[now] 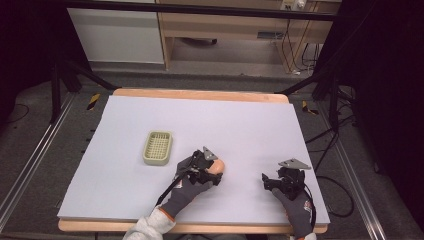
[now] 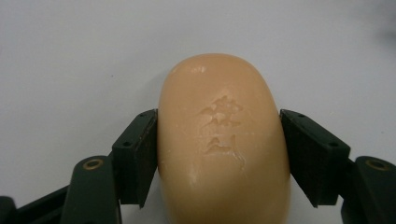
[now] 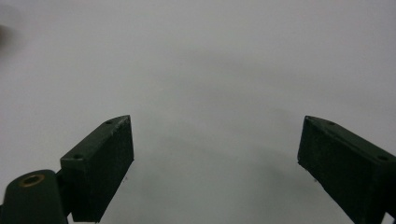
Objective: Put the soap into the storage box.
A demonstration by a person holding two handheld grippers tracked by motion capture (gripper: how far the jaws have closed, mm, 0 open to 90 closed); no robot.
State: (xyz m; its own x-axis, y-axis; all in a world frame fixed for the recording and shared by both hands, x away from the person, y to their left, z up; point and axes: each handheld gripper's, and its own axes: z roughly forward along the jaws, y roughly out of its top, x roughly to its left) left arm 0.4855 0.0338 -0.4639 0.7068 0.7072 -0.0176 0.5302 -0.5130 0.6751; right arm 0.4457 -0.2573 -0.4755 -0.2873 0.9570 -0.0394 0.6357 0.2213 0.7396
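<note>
Soap bar [image 2: 223, 144] cut off below

High view overlooks the table [image 1: 125, 150]; tool views sit close, perhaps sharing its surface.

bare table [image 1: 250, 125] all around, soap dish [image 1: 158, 147] sole obstacle left of centre

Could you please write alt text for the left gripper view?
A tan oval soap bar with stamped characters sits clamped between the two black pads of the left claw, one pad on each long side. It rests on a plain pale tabletop.
</note>
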